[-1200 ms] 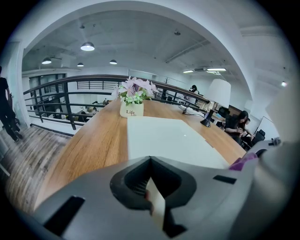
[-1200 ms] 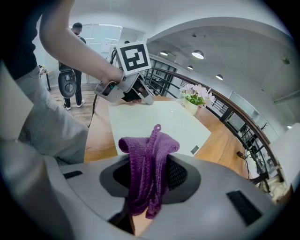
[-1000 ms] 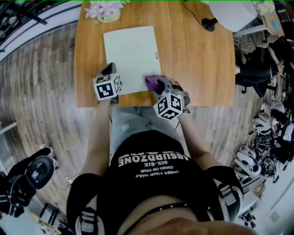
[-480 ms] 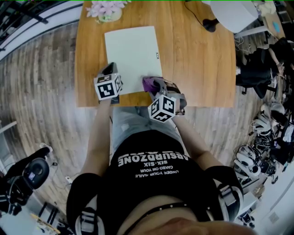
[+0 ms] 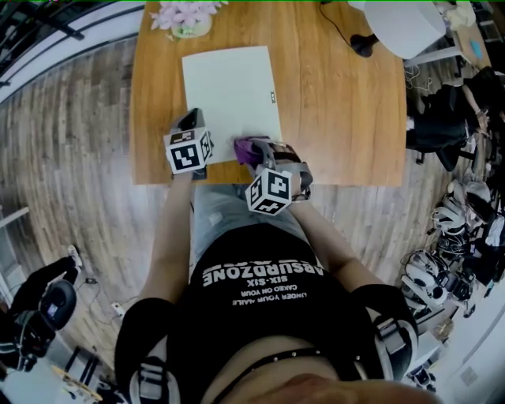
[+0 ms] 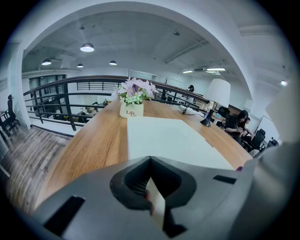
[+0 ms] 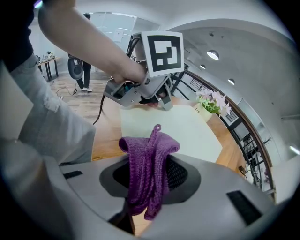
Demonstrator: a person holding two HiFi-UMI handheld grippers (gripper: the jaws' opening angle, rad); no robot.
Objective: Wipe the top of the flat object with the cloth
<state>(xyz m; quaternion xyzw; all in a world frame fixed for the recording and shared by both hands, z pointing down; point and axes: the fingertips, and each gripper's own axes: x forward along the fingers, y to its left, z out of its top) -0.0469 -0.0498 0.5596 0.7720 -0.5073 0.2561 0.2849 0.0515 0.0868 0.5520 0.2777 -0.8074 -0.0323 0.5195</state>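
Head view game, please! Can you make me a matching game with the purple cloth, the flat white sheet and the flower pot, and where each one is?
Things:
1. purple cloth
2. flat white sheet
3. flower pot

Places:
A. at the far edge of the table
B. pinched in the right gripper
C. lying flat on the table, its near edge clamped by the left gripper

Pairs: 1-B, 2-C, 3-A
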